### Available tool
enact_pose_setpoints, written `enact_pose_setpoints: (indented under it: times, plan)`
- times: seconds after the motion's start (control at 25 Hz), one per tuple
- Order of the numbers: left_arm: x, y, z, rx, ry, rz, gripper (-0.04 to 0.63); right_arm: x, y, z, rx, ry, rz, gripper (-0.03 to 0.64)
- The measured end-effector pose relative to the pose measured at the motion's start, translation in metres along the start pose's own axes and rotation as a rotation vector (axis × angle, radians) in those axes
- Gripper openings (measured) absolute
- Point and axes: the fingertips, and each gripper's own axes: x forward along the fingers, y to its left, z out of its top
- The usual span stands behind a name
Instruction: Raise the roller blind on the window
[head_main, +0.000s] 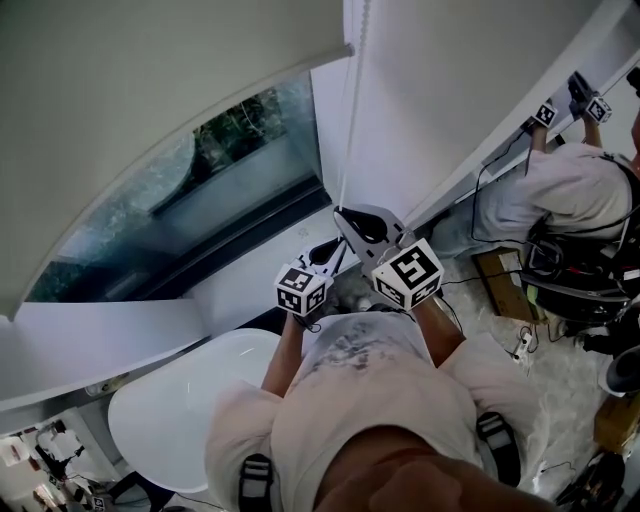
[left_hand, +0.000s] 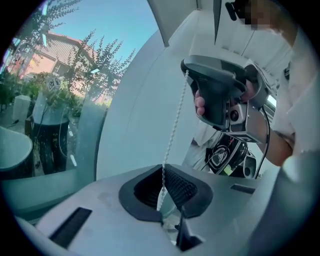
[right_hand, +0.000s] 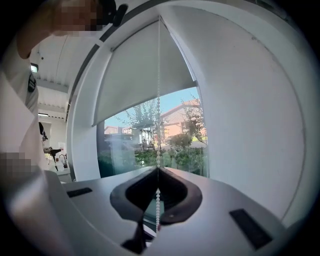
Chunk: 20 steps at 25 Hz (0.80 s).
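The pale roller blind covers the upper part of the window, with glass showing below its bottom bar. Its white bead chain hangs down the right side of the frame. My right gripper is shut on the chain, which is pinched at the jaw tips in the right gripper view. Just below, my left gripper is shut on the same chain, and its own view shows the right gripper directly above. The right gripper view shows the blind partly lowered.
A white sill runs under the window, with a round white tabletop below it. At the right, another person holds grippers up against the wall. Cables and gear lie on the floor there.
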Motion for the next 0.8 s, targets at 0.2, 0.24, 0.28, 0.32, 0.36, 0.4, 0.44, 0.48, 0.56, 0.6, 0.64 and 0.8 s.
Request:
enact_pose_setpoints:
  times: [0.2, 0.24, 0.28, 0.32, 0.36, 0.4, 0.44, 0.48, 0.56, 0.6, 0.64, 0.8]
  plan:
    - [-0.001, 0.005, -0.026, -0.031, 0.051, 0.0, 0.015, 0.002, 0.003, -0.026, 0.007, 0.057, 0.001, 0.061]
    - [-0.001, 0.005, -0.031, -0.035, 0.064, 0.0, 0.015, 0.002, 0.003, -0.031, 0.009, 0.067, 0.001, 0.061]
    - [0.0, 0.005, -0.036, -0.039, 0.075, 0.0, 0.015, 0.002, 0.003, -0.035, 0.013, 0.074, 0.002, 0.061]
    - [0.0, 0.005, -0.039, -0.043, 0.083, -0.001, 0.015, 0.002, 0.003, -0.039, 0.017, 0.079, 0.003, 0.061]
    - [-0.001, 0.004, -0.042, -0.048, 0.086, 0.0, 0.015, 0.002, 0.004, -0.041, 0.019, 0.083, 0.005, 0.061]
    - [-0.002, 0.004, -0.044, -0.051, 0.086, 0.002, 0.015, 0.001, 0.004, -0.043, 0.02, 0.085, 0.007, 0.061]
    - [-0.003, 0.004, -0.045, -0.051, 0.085, 0.004, 0.015, 0.001, 0.005, -0.043, 0.019, 0.086, 0.009, 0.061]
    - [-0.003, 0.004, -0.045, -0.045, 0.084, 0.006, 0.015, 0.001, 0.006, -0.043, 0.016, 0.086, 0.01, 0.061]
    - [-0.005, 0.005, -0.045, -0.021, 0.087, 0.011, 0.015, 0.002, 0.006, -0.043, 0.012, 0.084, 0.013, 0.061]
    - [-0.007, 0.005, -0.045, -0.007, 0.087, 0.016, 0.015, 0.003, 0.006, -0.043, 0.01, 0.083, 0.014, 0.061]
    - [-0.009, 0.006, -0.043, 0.006, 0.085, 0.023, 0.017, 0.003, 0.006, -0.042, 0.008, 0.083, 0.015, 0.061]
    - [-0.018, 0.003, -0.027, 0.03, 0.053, 0.031, 0.019, 0.003, 0.003, -0.041, -0.003, 0.085, 0.02, 0.061]
